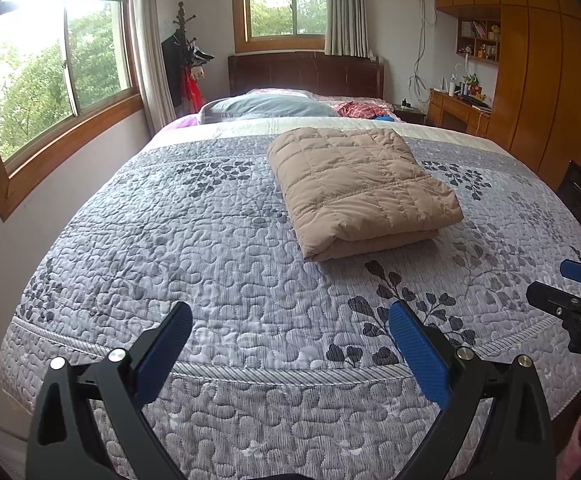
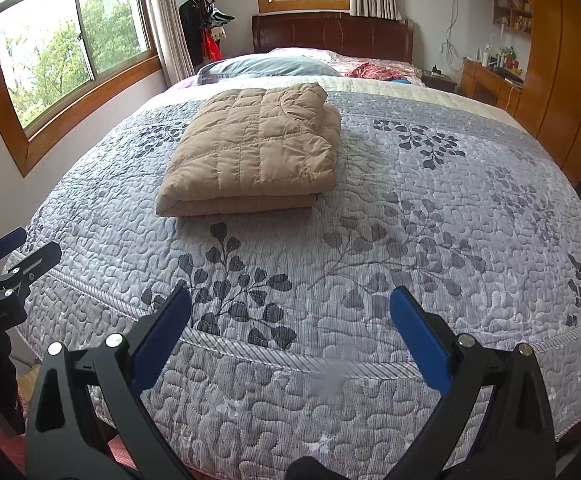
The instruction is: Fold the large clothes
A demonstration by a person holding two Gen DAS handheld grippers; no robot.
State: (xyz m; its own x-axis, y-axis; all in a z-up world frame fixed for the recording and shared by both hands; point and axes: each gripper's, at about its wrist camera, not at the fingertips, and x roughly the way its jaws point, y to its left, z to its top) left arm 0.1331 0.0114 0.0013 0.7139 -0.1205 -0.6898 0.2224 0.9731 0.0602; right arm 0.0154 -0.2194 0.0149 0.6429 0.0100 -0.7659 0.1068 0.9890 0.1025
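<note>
Where windows light it — grey quilted bed bears folded jacket.

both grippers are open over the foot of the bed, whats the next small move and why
Probably none beyond pulling back: the tan puffer jacket already lies folded in a neat stack on the quilt, and the left gripper and right gripper are open and empty.
</note>
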